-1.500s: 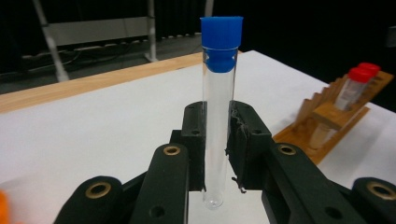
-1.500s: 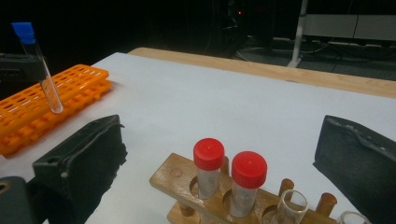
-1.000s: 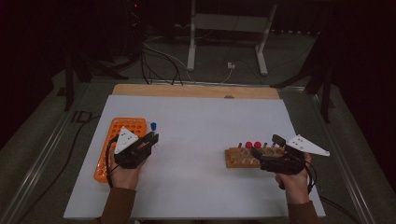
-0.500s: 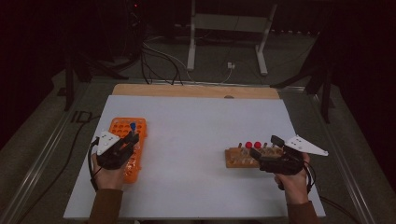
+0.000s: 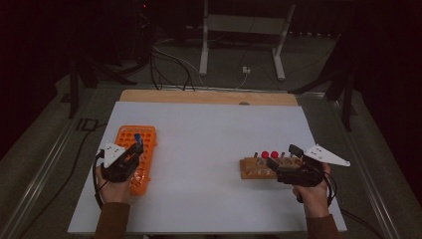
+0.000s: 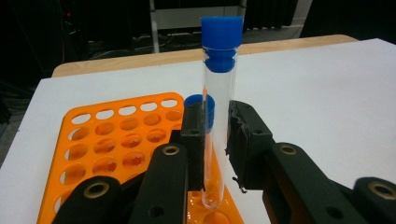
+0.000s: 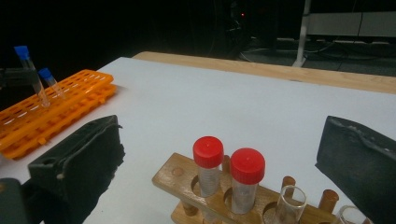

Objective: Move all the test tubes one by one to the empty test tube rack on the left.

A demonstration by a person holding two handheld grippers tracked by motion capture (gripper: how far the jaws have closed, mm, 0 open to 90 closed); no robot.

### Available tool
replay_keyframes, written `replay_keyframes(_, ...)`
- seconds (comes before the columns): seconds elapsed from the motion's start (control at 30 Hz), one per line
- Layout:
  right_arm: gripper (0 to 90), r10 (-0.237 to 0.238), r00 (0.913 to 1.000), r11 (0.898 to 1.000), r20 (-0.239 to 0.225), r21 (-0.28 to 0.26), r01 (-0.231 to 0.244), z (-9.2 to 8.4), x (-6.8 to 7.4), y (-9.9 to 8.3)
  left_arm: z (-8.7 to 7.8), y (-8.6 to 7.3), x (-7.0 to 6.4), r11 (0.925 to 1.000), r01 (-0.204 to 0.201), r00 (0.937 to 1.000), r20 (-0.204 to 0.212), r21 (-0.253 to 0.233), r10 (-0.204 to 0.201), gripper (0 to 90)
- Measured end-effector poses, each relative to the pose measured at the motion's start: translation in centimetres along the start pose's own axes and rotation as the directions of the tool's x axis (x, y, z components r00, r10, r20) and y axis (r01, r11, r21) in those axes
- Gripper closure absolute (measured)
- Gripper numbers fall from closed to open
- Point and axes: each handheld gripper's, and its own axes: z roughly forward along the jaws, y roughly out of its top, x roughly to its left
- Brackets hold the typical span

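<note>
At the lower left of the high view, my left gripper (image 5: 133, 150) is clamped on a blue-capped tube (image 6: 218, 116) held upright over the orange rack (image 5: 145, 135), my right gripper (image 5: 281, 158) gaping beside the wooden rack (image 5: 251, 168); next I must line it over a hole and lower it.

Wooden rack (image 7: 219, 191) cut off below

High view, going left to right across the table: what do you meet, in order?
Left claw shut on a blue-capped tube over the orange rack → bare white tabletop → wooden rack with two red-capped tubes → right claw, open.
</note>
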Motion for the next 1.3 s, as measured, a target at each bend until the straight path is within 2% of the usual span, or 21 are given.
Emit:
replay_keyframes(0.4,0.0,0.002,1.0,1.0,-0.004,-0.004,-0.002,-0.1,0.0,0.0,0.9,-0.5,0.0,0.9995,-0.022,0.9995,-0.02,0.022,0.023,77.0)
replay_keyframes(0.53,0.0,-0.002,1.0,1.0,-0.007,-0.004,0.002,0.0,0.1,0.0,1.0,-0.9,-0.1,0.9981,-0.031,0.9992,-0.025,0.054,0.032,77.0)
replay_keyframes(0.63,0.0,-0.005,1.0,1.0,-0.008,-0.007,0.005,-0.1,0.0,0.0,1.0,-1.2,-0.2,0.9949,-0.037,0.9989,-0.027,0.094,0.039,77.2)
replay_keyframes(0.77,0.0,-0.006,0.9999,1.0,-0.011,-0.008,0.006,-0.1,0.0,0.0,1.1,-1.4,-0.2,0.9862,-0.022,0.9992,-0.029,0.164,0.027,77.6)
replay_keyframes(1.13,0.0,-0.016,0.9997,1.0,-0.021,0.0,0.016,-0.1,0.1,0.0,1.5,-1.7,-0.1,0.9721,-0.018,0.9992,-0.029,0.234,0.026,78.0)
replay_keyframes(1.3,0.0,-0.015,0.9997,1.0,-0.019,-0.002,0.015,-0.3,0.0,0.0,1.7,-1.7,-0.4,0.9654,-0.038,0.9981,-0.037,0.258,0.05,77.9)
